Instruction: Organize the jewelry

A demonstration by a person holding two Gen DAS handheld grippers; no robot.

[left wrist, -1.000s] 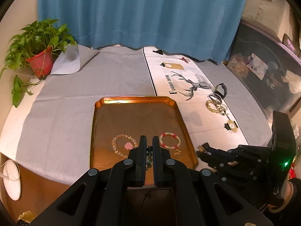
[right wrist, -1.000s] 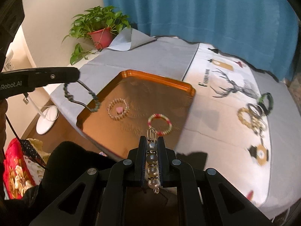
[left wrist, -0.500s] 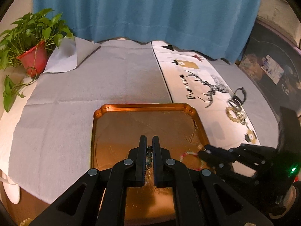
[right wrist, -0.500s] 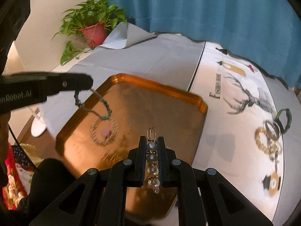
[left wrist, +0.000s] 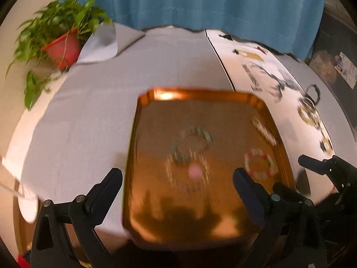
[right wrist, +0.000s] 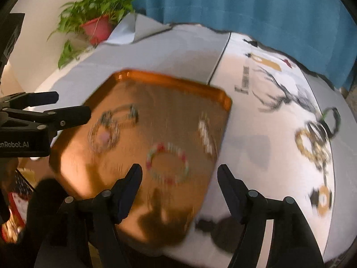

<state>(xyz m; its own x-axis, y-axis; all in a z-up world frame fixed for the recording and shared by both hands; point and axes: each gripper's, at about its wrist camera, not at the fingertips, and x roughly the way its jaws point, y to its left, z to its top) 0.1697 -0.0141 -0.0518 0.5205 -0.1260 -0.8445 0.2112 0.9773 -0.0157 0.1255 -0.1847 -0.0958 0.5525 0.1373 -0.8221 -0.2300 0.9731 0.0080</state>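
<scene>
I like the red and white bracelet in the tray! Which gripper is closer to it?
Right. The right gripper hangs open just above the red and white bracelet. The left gripper is open over the tray's far left side.

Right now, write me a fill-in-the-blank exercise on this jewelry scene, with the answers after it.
1. Both the left gripper and the right gripper are ____.
2. The red-and-white bracelet lies inside the ____ tray.
3. The potted plant stands in a ____ pot.

Answers: open; orange; red
</scene>
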